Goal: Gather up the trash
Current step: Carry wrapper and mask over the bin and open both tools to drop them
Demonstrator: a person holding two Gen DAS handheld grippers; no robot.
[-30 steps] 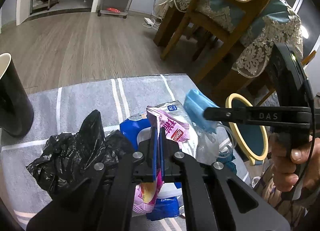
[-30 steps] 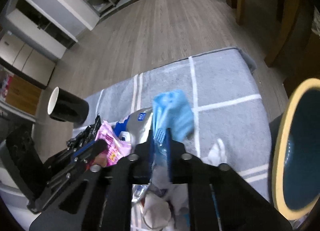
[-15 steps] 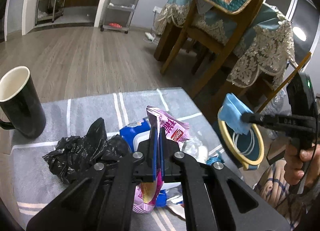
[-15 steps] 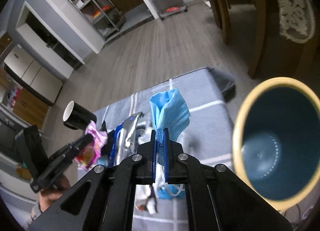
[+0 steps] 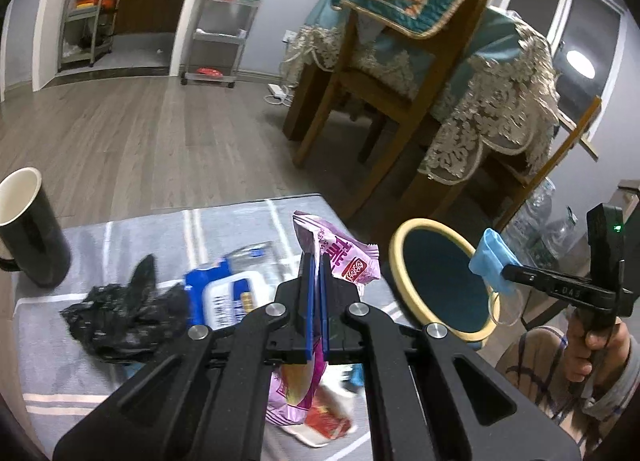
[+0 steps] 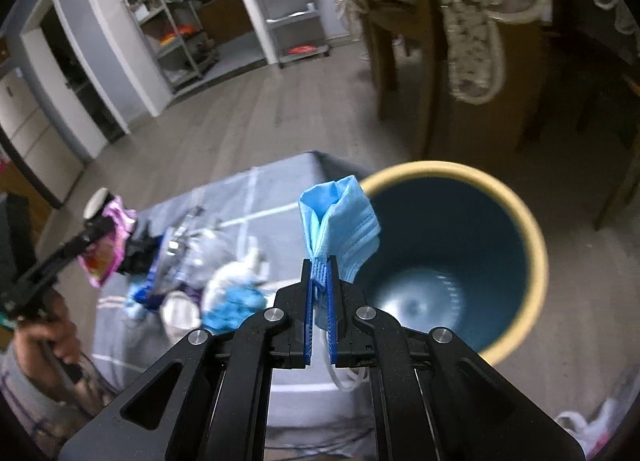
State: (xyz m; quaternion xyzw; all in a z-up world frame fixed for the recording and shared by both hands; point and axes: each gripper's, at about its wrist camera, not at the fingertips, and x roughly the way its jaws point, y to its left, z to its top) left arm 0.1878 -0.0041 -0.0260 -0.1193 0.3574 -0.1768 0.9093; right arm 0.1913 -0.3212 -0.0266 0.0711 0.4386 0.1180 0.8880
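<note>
Trash is split between both grippers and the grey striped cloth (image 5: pixel 100 373) on the low table. The right gripper (image 6: pixel 320 265) has its jaws pinched tight on a folded blue face mask (image 6: pixel 340 217), which sticks up from the blue pads, with a white ear loop dangling below them. In the right wrist view the mask sits right at the near rim of the teal bin (image 6: pixel 460 253), a round one with a cream-yellow rim, empty as far as I can see down to its bottom. From the left wrist view you get the same thing side-on: the mask (image 5: pixel 494 261) hangs over the bin's (image 5: pixel 440 277) right edge, and the person's hand (image 5: pixel 596 345) grips the handle lower down.

The left gripper (image 5: pixel 314 261) is clamped on a pink snack wrapper (image 5: pixel 340 257), held clear of the cloth; the wrapper pokes out above the pads and droops below them too.

Still lying on the cloth: a crumpled black plastic bag (image 5: pixel 124 309), and just beside it a blue wet-wipes pack (image 5: pixel 228 293) with a white lid. A black mug (image 5: pixel 28 229) with a white inside stands upright near the cloth's left edge, well apart from the pile. The right wrist view also shows a blurry heap of whitish and blue scraps (image 6: pixel 228 293) near the bin side; can't tell exactly what they are.
</note>
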